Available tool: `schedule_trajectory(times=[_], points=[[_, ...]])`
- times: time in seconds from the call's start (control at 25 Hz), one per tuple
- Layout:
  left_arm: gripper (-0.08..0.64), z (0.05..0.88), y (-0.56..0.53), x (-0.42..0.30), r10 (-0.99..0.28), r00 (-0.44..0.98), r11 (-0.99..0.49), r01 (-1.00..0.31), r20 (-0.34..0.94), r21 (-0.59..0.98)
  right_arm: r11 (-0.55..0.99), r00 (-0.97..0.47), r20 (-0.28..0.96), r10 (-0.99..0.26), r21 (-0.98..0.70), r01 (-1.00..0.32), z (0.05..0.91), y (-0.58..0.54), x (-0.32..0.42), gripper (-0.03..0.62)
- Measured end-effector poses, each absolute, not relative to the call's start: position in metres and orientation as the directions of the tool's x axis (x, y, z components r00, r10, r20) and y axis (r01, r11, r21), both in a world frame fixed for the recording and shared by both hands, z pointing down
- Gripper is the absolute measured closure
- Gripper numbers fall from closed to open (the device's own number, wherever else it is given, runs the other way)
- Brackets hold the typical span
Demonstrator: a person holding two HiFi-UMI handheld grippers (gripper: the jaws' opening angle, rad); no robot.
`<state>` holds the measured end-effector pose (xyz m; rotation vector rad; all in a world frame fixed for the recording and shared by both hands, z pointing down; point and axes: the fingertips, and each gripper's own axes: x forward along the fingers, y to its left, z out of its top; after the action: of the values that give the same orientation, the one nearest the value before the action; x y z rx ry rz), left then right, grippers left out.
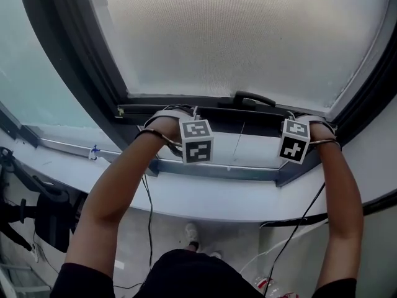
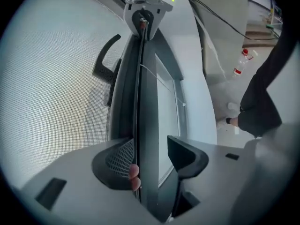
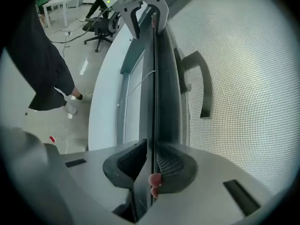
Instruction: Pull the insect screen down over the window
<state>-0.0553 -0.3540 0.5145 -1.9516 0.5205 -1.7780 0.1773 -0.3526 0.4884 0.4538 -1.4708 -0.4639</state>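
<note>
My arms [image 1: 115, 194] stretch forward, well apart. The left tool [image 2: 150, 156] straddles the screen's bottom bar [image 2: 146, 102], jaws apart, with one pad [image 2: 185, 153] clear of it. The right tool [image 3: 152, 162] pinches that bar tight. Beyond, the screen [image 1: 248, 36] spreads above the bar, which sits low, near the sill [image 1: 205, 198].

An office: swivel chair [image 3: 101, 26] and white desk [image 3: 58, 3].
</note>
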Motion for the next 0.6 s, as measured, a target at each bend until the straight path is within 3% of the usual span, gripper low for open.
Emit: schedule_trajectory(times=[0.08,0.16,0.6], points=[[0.336,0.512,-0.360,-0.055,-0.587,0.095,-0.806,0.025,0.804,-0.592,0.811,0.040,0.810,-0.585,0.585,0.022,0.488,-0.356,0.178,0.525],[0.394,0.510,-0.365,-0.055,-0.627,0.106,-0.775,0.018,0.772,-0.632,0.792,0.021,0.792,-0.610,0.610,0.012,0.489,-0.356,0.178,0.526],[0.428,0.502,-0.371,-0.055,-0.725,0.159,-0.681,-0.020,0.670,-0.732,0.725,-0.026,0.725,-0.689,0.689,-0.009,0.488,-0.356,0.178,0.511]])
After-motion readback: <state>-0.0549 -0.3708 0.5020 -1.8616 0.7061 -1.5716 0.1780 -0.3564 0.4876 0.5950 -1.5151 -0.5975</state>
